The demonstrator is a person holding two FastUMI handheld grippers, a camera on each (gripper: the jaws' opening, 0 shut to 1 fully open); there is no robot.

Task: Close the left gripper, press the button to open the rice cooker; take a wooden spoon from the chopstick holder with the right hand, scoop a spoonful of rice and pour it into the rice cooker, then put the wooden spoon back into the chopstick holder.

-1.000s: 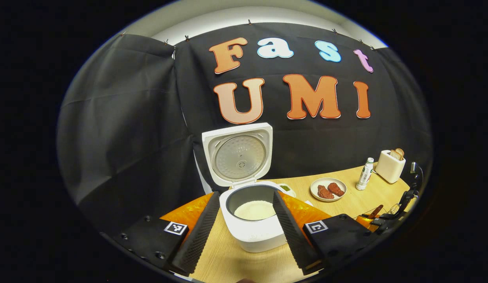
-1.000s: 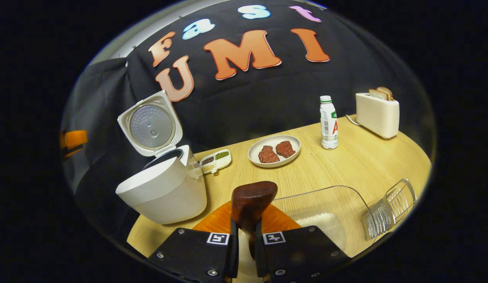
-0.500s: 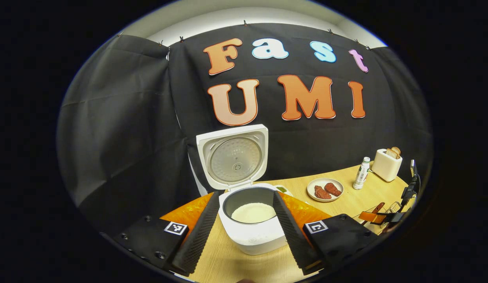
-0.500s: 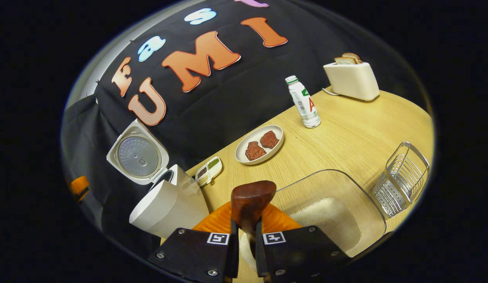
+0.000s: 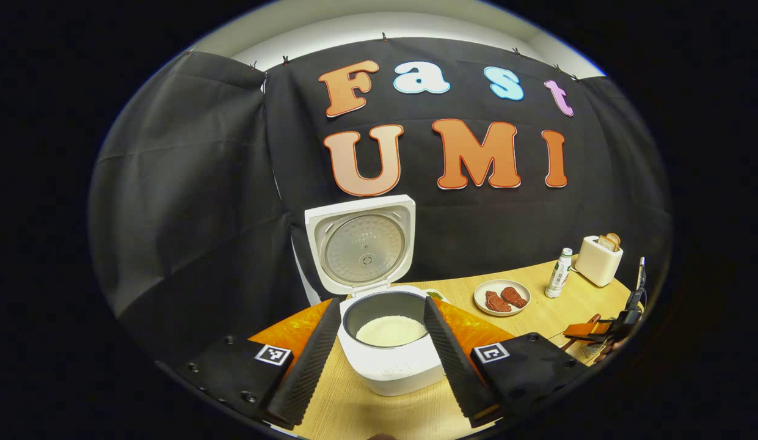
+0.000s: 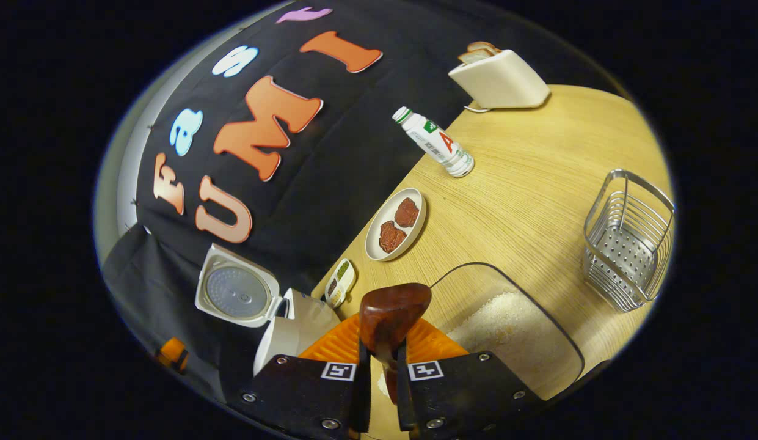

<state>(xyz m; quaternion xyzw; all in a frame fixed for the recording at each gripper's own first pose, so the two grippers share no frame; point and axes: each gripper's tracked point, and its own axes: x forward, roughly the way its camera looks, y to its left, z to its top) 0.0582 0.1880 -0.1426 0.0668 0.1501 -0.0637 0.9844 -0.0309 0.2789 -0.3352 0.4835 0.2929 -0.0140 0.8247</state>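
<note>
The right hand-held gripper [image 6: 379, 391] pinches the wooden spoon [image 6: 391, 315] over the clear rice container [image 6: 525, 330]. The left hand-held gripper [image 5: 379, 360] is spread before the open rice cooker [image 5: 385, 342] on the worktop [image 6: 537, 183]. Farther right sits the wire chopstick holder [image 6: 629, 241].

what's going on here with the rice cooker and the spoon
A person works two handheld tongs in a booth. The rice cooker stands on the wooden table with its lid up and white rice in the pot. The left tongs are open, pointed at the cooker, touching nothing. The right tongs are shut on the wooden spoon, held tilted beside the clear rice container. The wire chopstick holder stands to the side.
</note>
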